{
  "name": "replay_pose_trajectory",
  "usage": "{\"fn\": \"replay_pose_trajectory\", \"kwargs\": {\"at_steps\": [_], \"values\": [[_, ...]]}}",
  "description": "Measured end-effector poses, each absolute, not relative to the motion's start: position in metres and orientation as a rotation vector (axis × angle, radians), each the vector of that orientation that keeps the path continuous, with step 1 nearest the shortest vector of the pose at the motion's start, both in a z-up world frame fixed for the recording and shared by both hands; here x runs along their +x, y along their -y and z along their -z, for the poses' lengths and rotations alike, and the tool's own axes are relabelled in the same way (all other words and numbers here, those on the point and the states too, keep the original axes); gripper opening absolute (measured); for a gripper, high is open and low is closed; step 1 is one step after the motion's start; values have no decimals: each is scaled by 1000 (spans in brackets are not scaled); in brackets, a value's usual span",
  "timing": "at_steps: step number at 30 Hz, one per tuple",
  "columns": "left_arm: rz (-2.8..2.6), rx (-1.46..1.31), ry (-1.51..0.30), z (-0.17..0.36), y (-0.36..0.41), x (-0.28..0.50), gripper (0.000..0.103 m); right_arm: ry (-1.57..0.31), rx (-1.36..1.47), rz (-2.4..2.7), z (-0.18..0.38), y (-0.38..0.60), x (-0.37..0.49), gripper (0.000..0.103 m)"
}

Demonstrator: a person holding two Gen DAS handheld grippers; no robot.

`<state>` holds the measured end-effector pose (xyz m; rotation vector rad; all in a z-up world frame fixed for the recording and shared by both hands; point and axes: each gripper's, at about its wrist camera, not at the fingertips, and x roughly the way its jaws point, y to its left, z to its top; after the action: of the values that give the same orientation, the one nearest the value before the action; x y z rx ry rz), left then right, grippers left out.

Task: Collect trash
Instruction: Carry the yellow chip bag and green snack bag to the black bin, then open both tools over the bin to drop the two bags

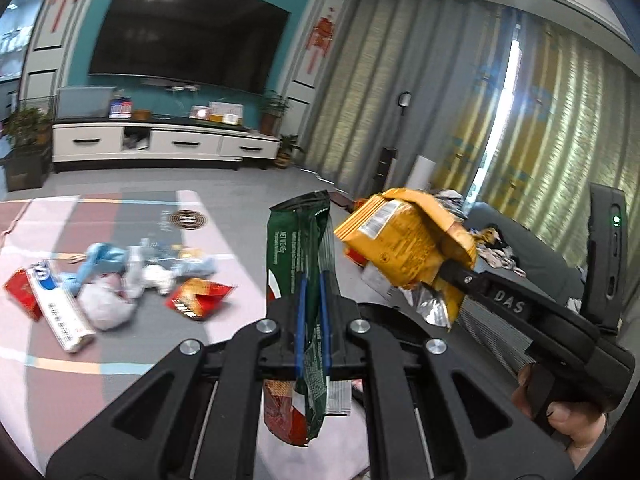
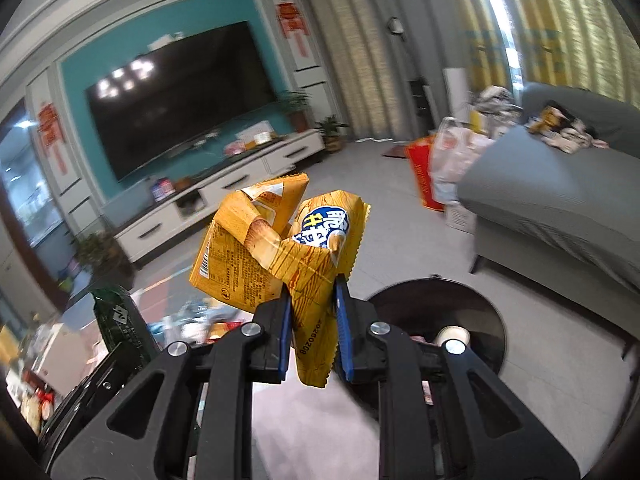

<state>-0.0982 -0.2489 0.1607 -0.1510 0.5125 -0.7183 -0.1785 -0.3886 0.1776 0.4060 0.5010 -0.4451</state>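
Observation:
My left gripper [image 1: 313, 300] is shut on a dark green snack wrapper [image 1: 298, 240], held upright above the floor mat; the wrapper also shows at the lower left of the right wrist view [image 2: 120, 320]. My right gripper [image 2: 313, 312] is shut on a crumpled yellow snack bag [image 2: 276, 248], held in the air; the bag also shows in the left wrist view [image 1: 404, 248], right of the green wrapper. A pile of trash [image 1: 116, 280] lies on the mat to the left: a red wrapper [image 1: 198, 298], a white and blue box [image 1: 60, 312], crumpled white and blue pieces.
A patterned floor mat [image 1: 80, 360] covers the floor. A grey sofa [image 2: 560, 192] with clutter stands at the right. A round dark table [image 2: 472, 312] is below the right gripper. A TV cabinet [image 1: 160, 144] and potted plants line the far wall.

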Motion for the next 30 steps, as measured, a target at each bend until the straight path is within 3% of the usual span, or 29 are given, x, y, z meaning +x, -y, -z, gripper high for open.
{"fn": "replay_pose_trajectory", "kwargs": {"at_steps": [13,28,30], "values": [[840,-133,-613,-128,336,-99,8,-566,513,626,-144,451,-206,21],[935,-222,-856,-57,397,-60,8,-739,578,738,-99,484,-195,22],[948,-239,-882,-50,401,-54,14,-756,581,745,-96,486,-193,23]]}}
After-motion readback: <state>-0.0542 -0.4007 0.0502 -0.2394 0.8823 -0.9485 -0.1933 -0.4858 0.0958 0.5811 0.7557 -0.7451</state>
